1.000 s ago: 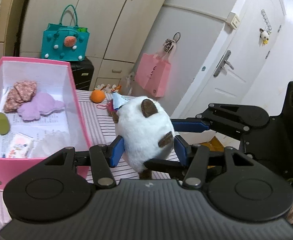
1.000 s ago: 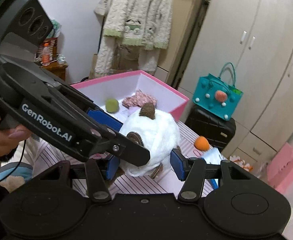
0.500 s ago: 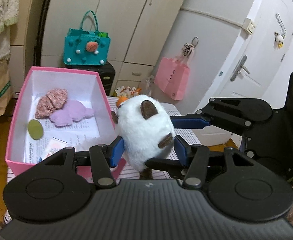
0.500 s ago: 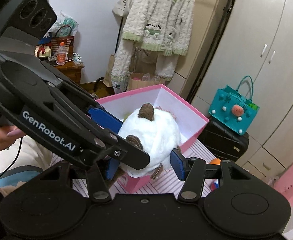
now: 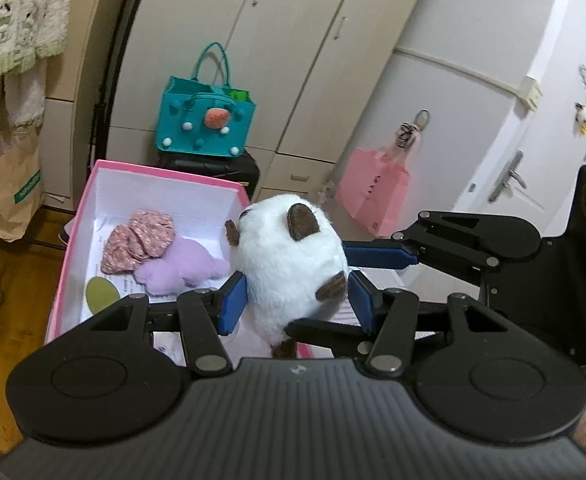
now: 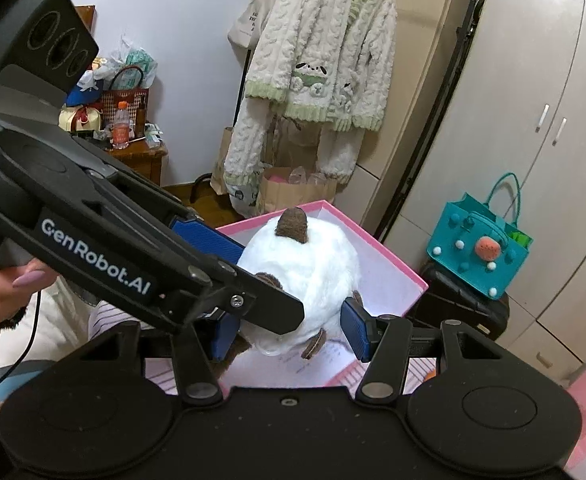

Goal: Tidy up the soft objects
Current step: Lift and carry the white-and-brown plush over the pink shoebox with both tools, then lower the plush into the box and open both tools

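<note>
Both grippers are shut on one white plush toy (image 5: 289, 256) with brown ears, held in the air over the pink box (image 5: 73, 240). My left gripper (image 5: 295, 296) pinches its lower sides. My right gripper (image 6: 289, 328) pinches it crosswise; the plush toy (image 6: 309, 272) fills the middle of the right wrist view, above the pink box (image 6: 389, 256). Inside the box lie a pink patterned soft piece (image 5: 137, 242), a lilac plush (image 5: 181, 268) and a green disc (image 5: 102, 294). The box's near part is hidden behind the grippers.
A teal felt bag (image 5: 203, 120) sits on a black case behind the box. A pink bag (image 5: 369, 196) hangs by the wardrobe. A paper bag (image 5: 5, 196) stands on the wood floor at left. A fleece jacket (image 6: 313, 68) hangs beyond the box.
Both grippers have carried the plush toy up from the striped table and left, and it now hangs over the pink box. The grip on it is unchanged.
</note>
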### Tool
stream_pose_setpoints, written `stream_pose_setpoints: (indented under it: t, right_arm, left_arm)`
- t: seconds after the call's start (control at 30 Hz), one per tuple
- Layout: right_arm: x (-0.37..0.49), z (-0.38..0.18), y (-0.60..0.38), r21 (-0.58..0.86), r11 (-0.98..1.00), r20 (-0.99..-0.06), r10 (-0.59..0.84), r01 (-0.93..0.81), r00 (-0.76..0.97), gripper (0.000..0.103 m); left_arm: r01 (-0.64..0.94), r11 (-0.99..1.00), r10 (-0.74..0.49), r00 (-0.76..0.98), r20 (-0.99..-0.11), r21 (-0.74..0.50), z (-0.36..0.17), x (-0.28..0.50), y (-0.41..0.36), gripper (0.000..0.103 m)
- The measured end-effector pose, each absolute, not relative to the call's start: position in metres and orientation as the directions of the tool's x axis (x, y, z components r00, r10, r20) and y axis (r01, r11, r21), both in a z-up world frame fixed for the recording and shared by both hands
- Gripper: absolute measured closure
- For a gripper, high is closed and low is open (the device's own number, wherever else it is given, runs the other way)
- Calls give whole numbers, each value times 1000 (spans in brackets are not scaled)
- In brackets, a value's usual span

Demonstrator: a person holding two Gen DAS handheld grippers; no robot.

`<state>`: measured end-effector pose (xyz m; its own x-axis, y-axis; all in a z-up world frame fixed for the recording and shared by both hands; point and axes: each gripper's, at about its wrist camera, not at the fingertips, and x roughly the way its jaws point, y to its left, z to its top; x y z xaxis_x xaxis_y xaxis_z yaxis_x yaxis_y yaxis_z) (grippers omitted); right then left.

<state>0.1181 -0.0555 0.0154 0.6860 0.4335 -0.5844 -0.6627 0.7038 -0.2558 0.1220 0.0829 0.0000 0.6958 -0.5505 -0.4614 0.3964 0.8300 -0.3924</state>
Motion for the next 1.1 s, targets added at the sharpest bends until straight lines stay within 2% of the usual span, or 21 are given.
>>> stream_pose_setpoints:
  t: [0.2,0.53,0.87,1.1]
  right_arm:
    - [157,-5,-47,-235,689,-602,451,-686,659,42]
    - [213,-46,-28,-236,617,-696,432,-751,573,44]
    - [216,-55,-27,-288,497,-753,410,-818,515,44]
    - [215,-64,-21,-366,419,-788,335,-831,516,46]
  left_arm:
    - [324,851,-512,690,-512,-414,-21,163,89,50]
    - [168,833,-511,597,-618,-527,-73,226,104,50]
    - [163,807,-560,517,-648,-568,-94,236,101,49]
    - [180,803,-572,501,-650,-568,-96,238,103,49]
